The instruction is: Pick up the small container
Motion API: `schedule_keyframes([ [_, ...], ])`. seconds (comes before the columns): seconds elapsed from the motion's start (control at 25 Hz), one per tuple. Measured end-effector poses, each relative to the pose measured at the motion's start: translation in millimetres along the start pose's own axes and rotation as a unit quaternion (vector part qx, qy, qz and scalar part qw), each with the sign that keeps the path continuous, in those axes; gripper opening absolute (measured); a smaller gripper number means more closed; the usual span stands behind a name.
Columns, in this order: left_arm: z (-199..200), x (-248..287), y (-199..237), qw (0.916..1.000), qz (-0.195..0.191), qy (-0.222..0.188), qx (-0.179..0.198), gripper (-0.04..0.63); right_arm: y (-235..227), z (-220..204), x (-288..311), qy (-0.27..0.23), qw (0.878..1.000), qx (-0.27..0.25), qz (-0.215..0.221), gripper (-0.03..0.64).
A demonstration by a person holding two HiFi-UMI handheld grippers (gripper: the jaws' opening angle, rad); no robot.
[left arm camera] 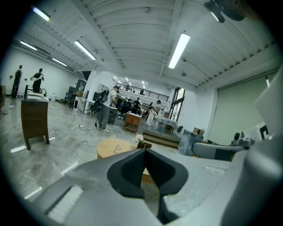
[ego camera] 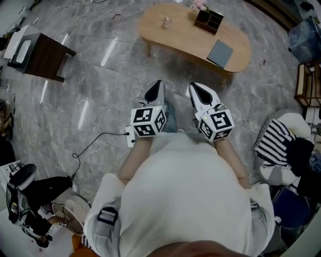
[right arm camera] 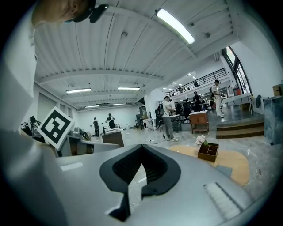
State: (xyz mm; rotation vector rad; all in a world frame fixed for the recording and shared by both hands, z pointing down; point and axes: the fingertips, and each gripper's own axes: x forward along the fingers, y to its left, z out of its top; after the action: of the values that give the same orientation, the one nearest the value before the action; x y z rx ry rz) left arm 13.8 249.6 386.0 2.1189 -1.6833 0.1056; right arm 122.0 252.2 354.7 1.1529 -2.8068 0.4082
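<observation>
Head view: the small glass container (ego camera: 166, 22) stands on the oval wooden desk (ego camera: 185, 39), toward its left end, w/ bare desk top on all sides of it. On the same desk, more to the right, are 1 dark organizer box (ego camera: 209, 20) w/ compartments, 1 bunch of pink flowers (ego camera: 199, 5) just behind the box, and 1 flat grey pad (ego camera: 220, 53) near the front edge. Container and box are apart, not touching.

Nothing stands btw. the 2 grippers and the container, only open grey marble floor (ego camera: 100, 100). At the sides of this free floor are 1 dark side table (ego camera: 47, 57) far left, 1 white power strip (ego camera: 130, 136) w/ a black cable (ego camera: 94, 143) just left of the grippers, and 1 striped cloth (ego camera: 273, 143) at right.

The left gripper (ego camera: 157, 86) and the right gripper (ego camera: 194, 88) are side by side, both well short of the desk edge. In the left gripper view the jaw tips are closed together w/ nothing btw. them, and the container (left arm camera: 117, 147) shows far off, just above the jaws. In the right gripper view the tips also meet and are empty. The organizer box and pad are at the right.
</observation>
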Motion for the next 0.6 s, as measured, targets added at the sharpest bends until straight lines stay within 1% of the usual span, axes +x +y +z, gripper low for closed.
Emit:
schedule_keyframes([
  [0.32,24.0,63.2,45.9,0.9999,0.0,0.013,-0.005,0.002,-33.0,11.9,74.4,0.007,1.0,0.003,-0.004,-0.002],
  [0.6,58.3,124.4,90.8,0.9996,-0.01,0.027,-0.003,0.002,-58.8,40.4,152.2,0.013,1.0,-0.004,-0.007,-0.002],
])
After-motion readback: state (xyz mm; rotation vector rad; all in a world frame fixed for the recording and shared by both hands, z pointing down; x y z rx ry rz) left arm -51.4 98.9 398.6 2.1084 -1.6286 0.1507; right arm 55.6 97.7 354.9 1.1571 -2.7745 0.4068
